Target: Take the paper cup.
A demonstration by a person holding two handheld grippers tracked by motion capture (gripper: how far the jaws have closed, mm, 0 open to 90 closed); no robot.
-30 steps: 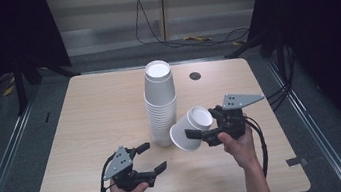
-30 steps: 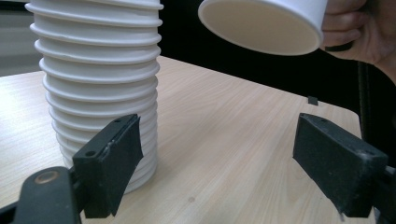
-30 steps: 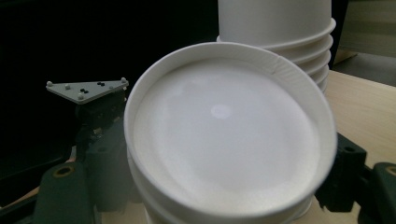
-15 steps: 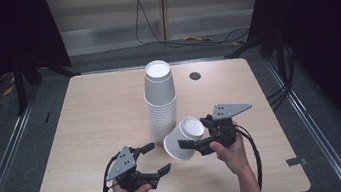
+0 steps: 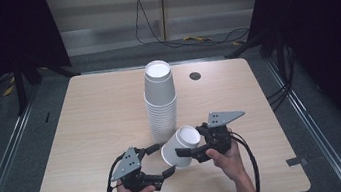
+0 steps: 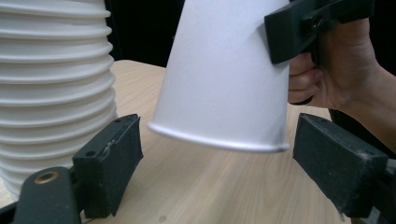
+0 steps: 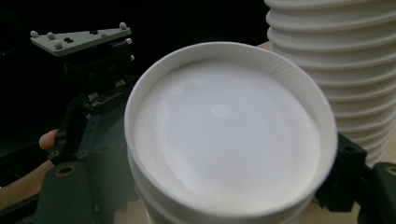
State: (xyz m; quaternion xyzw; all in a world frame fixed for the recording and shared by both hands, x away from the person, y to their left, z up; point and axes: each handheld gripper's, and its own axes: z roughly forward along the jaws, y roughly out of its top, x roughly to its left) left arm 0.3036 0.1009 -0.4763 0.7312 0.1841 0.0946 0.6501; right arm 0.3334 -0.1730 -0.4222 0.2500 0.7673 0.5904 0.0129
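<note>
On the pale wooden worktop (image 5: 88, 133) a tall stack of white paper cups (image 5: 161, 102) stands upside down near the middle, its ribbed rims showing at the left of the left gripper view and at the upper right of the right gripper view. Just in front of the stack, the right gripper (image 5: 191, 152) has its jaws closed on the wall of a single white paper cup (image 5: 181, 147), which is upturned and tilted, its flat base facing up and towards the right gripper's camera and its open rim lifted clear of the wood. The left gripper (image 5: 160, 160), held low near the front edge of the worktop, has its jaws spread wide; in the left gripper view the cup's rim hangs between the two black pads without touching either. A small dark round hole (image 5: 195, 76) sits in the worktop behind and to the right of the stack.
</note>
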